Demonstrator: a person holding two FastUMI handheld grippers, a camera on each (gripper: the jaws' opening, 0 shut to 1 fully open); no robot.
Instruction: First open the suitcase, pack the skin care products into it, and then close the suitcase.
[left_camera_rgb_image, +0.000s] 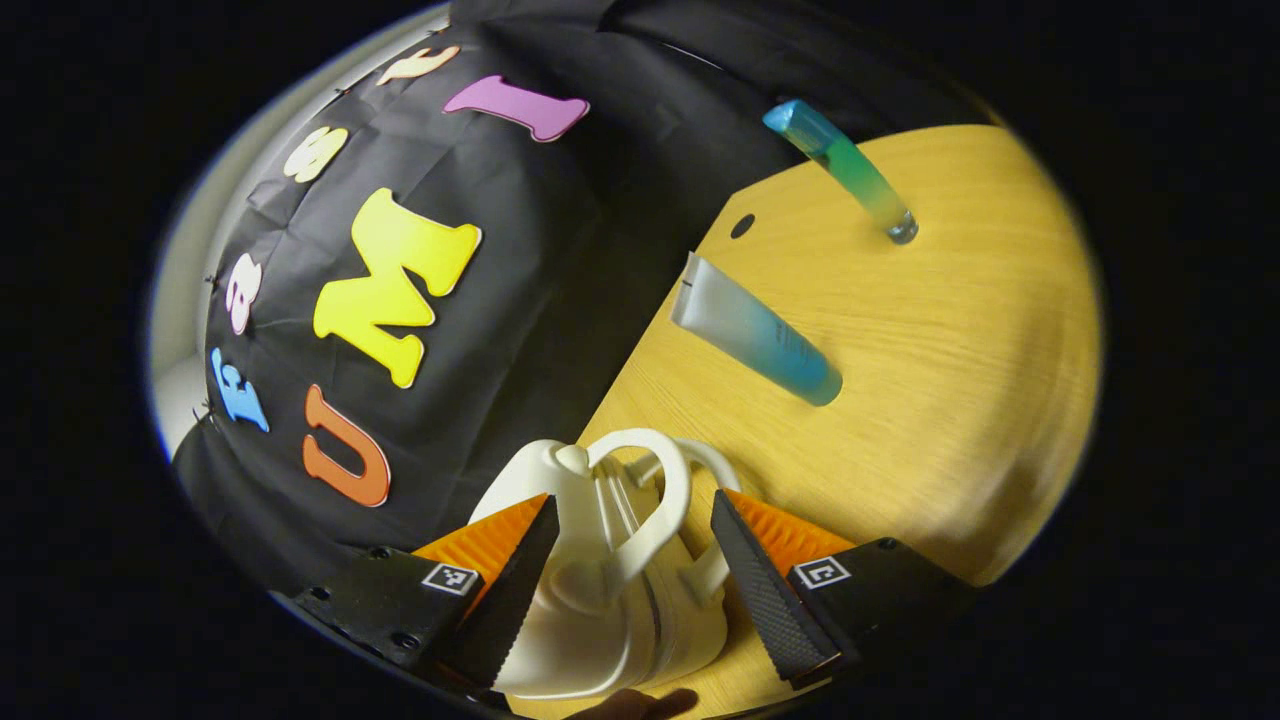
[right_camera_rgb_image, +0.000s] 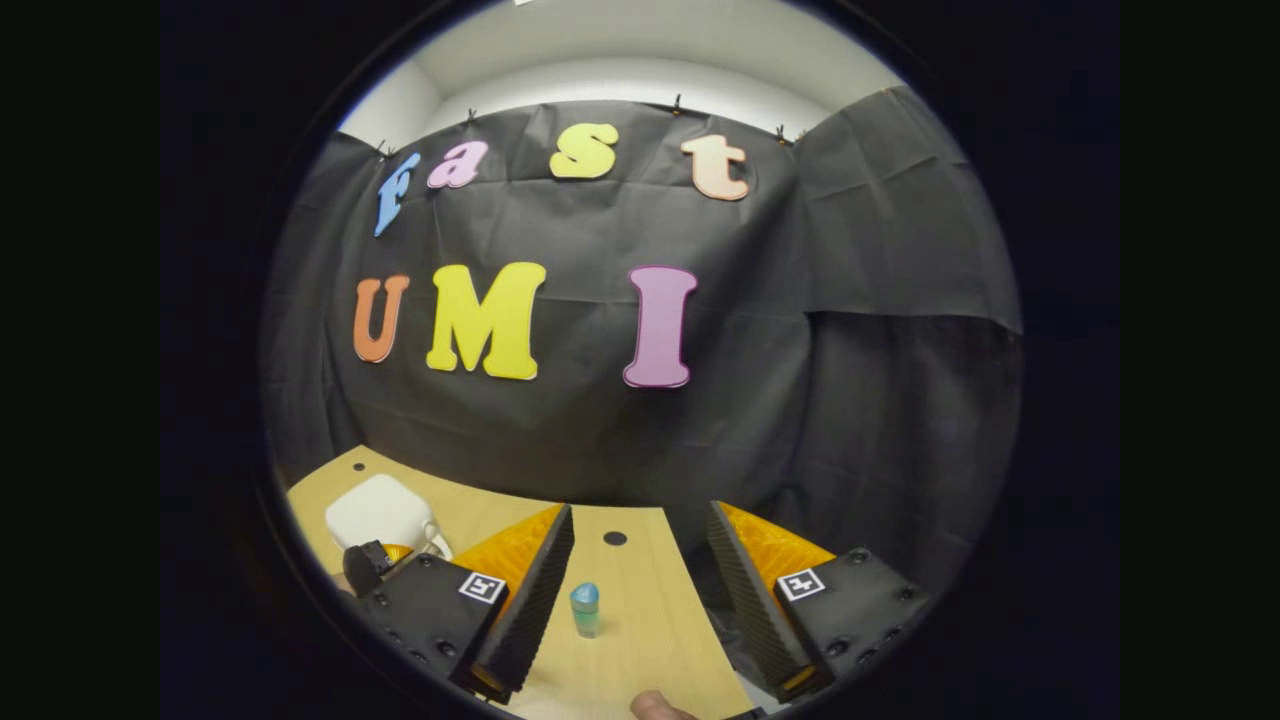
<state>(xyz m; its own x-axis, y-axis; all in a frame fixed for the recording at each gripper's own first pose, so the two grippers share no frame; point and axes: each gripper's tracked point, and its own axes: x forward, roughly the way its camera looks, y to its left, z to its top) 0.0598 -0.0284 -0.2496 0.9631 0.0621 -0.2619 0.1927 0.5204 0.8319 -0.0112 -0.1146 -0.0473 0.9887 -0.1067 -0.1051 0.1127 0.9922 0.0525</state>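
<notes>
Left gripper (left_camera_rgb_image: 630, 570), tilted over the wooden bench (left_camera_rgb_image: 950, 400), its fingers spread wide on either side of the white suitcase (left_camera_rgb_image: 600, 600), whose looped handles rise between them; whether they touch it cannot be told. The suitcase is closed at the bench edge, with two blue-green tubes, one (left_camera_rgb_image: 755, 342) nearer and one (left_camera_rgb_image: 842, 170) farther, lying beyond it. Right gripper (right_camera_rgb_image: 640, 590), held level and released above the bench, with a tube (right_camera_rgb_image: 585, 608) between its spread fingers and the suitcase to its left.

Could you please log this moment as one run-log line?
stage: opening | left claw: open around suitcase handles | right claw: open, above tube | suitcase: shut | tubes on table: unpacked
</notes>
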